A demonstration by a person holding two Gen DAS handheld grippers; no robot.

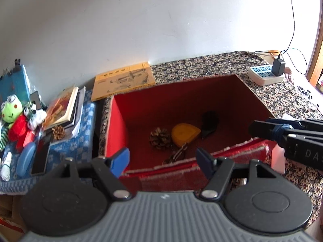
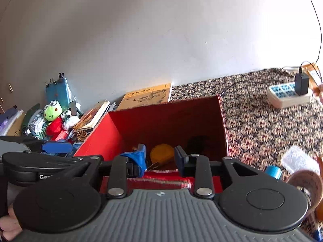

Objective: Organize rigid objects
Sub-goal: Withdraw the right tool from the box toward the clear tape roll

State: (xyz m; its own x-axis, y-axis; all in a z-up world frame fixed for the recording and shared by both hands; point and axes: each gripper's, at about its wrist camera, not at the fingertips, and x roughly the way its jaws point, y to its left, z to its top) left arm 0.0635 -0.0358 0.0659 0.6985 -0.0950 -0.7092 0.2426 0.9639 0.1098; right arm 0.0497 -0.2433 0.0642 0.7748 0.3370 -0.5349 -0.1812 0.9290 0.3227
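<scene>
From the left wrist view we see the left gripper (image 1: 163, 159) with jaws spread, empty, above the red box (image 1: 117, 129) holding a pinecone (image 1: 160, 138) and yellow piece (image 1: 184, 134). From the right wrist view, the right gripper (image 2: 160, 158) also has jaws spread over the box's near edge.

Partial white lettering "DA" on the right gripper (image 1: 302, 139) body. Partial lettering "Ge" on the left gripper (image 2: 40, 173) body. Print on the yellow booklet (image 1: 123, 82) illegible.

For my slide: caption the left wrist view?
Open left gripper hovers over red box holding pinecone and yellow piece.
</scene>
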